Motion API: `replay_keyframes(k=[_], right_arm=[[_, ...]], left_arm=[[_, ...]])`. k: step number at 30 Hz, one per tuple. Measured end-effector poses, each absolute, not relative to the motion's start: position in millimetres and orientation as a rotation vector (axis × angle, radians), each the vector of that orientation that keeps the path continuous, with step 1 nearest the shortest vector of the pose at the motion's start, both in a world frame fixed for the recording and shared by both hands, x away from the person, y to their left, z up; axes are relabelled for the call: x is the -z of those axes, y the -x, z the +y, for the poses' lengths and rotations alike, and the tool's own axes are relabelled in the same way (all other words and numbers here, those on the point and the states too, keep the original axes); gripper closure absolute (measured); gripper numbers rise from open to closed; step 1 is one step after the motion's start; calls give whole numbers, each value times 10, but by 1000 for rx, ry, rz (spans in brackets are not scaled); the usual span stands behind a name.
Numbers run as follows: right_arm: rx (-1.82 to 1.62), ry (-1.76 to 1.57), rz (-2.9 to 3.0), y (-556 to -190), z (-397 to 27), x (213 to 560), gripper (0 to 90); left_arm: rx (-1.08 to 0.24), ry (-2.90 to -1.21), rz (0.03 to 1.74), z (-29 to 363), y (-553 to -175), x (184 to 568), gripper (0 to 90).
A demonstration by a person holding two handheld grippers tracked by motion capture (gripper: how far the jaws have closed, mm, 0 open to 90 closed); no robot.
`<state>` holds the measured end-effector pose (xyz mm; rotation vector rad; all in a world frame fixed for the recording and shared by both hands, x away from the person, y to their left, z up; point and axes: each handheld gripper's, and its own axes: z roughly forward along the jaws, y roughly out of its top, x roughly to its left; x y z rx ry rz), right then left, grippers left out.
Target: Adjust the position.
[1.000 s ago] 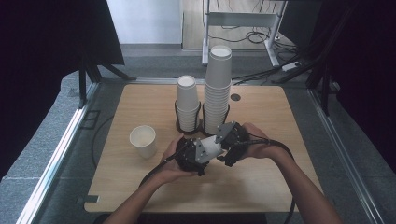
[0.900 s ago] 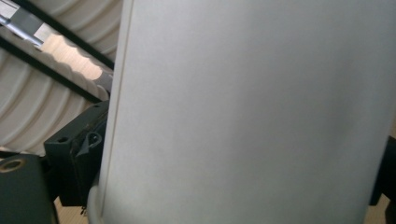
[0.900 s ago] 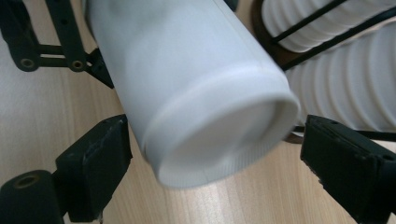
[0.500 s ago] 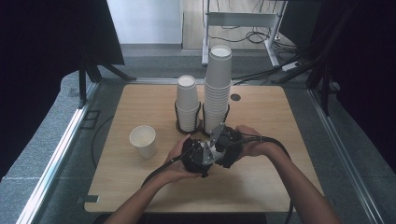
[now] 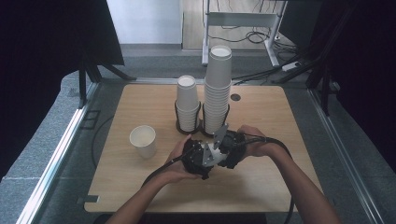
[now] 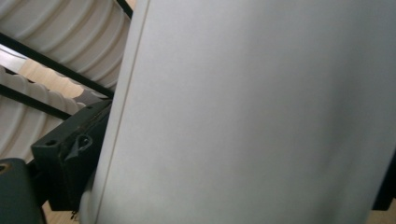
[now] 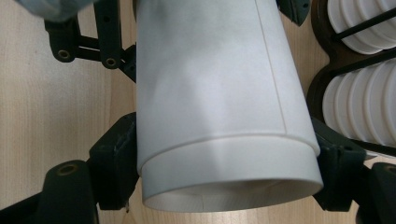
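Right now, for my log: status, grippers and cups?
Right gripper just closed further, pads on nested paper cups. Left gripper just opened further, grip unclear. Tall cup stack close behind.

Two nested white paper cups (image 7: 219, 116) lie on their side above the wooden tabletop; the inner one protrudes.

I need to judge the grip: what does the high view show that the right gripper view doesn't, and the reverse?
High view: a lone cup standing at the left of the table, and both hands meeting in front of the black holder.

Right gripper view: what look like two nested white cups between the right gripper's fingers, which have just been closing and touch the outer one's sides.

Both: the two cup stacks in the holder, and the wooden table.
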<state>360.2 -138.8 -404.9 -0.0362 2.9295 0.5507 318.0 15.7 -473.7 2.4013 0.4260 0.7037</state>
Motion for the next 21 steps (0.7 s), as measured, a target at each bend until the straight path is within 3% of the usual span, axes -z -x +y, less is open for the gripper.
replay_keyframes(k=[21], right_arm=[[-612, 18, 2921, -3590, -1543, 4068, 241]], left_arm=[[-645, -2376, 468, 201, -3175, 4723, 0]])
